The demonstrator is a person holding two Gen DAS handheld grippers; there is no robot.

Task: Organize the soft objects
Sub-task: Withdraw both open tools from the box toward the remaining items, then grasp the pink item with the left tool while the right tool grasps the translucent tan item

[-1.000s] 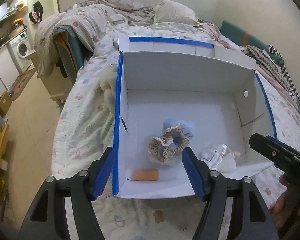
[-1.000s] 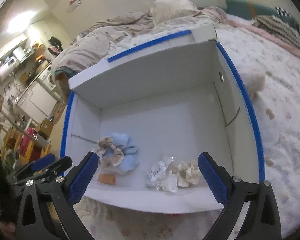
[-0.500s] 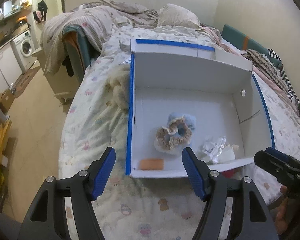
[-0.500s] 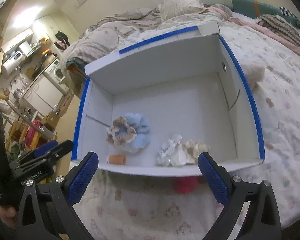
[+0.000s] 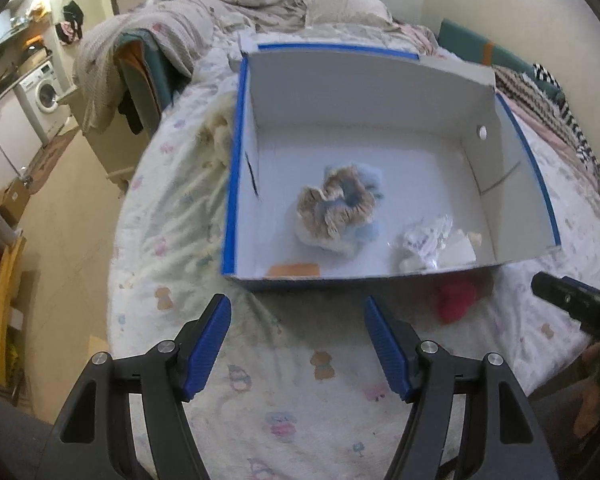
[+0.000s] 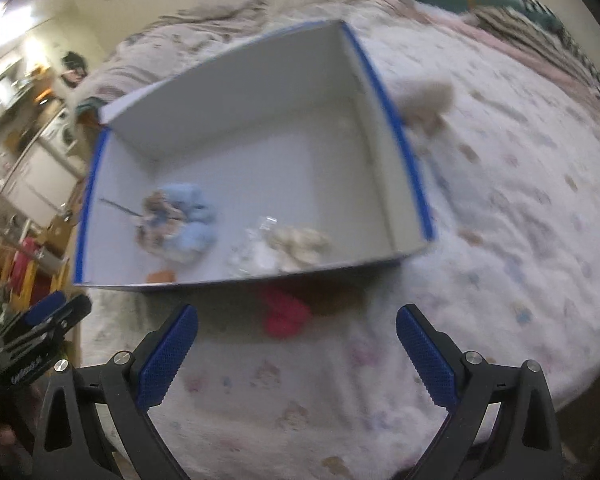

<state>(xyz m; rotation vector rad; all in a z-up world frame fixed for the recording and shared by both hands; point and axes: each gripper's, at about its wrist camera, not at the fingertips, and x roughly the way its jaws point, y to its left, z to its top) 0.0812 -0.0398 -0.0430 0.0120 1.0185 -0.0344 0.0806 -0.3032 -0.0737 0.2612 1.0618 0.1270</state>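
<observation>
A white box with blue-taped rims (image 5: 236, 168) (image 6: 404, 152) lies on the bed. Inside are a beige and blue scrunchie pile (image 5: 336, 208) (image 6: 180, 220), a crinkled clear packet with cream bits (image 5: 432, 240) (image 6: 284, 248) and a small orange piece (image 5: 294, 269) (image 6: 160, 276). A red soft object (image 5: 456, 300) (image 6: 284, 314) lies on the sheet just outside the box's near wall. My left gripper (image 5: 298, 344) is open and empty, held back from the box. My right gripper (image 6: 296, 360) is open and empty, just short of the red object.
A fluffy cream object (image 5: 220, 136) lies left of the box, and a beige fluffy one (image 6: 424, 104) lies right of it. Pillows and rumpled blankets (image 5: 260, 12) fill the bed's far end. The bed edge drops to the floor (image 5: 60, 220) at left, near a washing machine (image 5: 46, 96).
Both grippers have pulled back and up from the box, which now looks smaller and farther. The red object in front of the box has come into view. Both stay open.
</observation>
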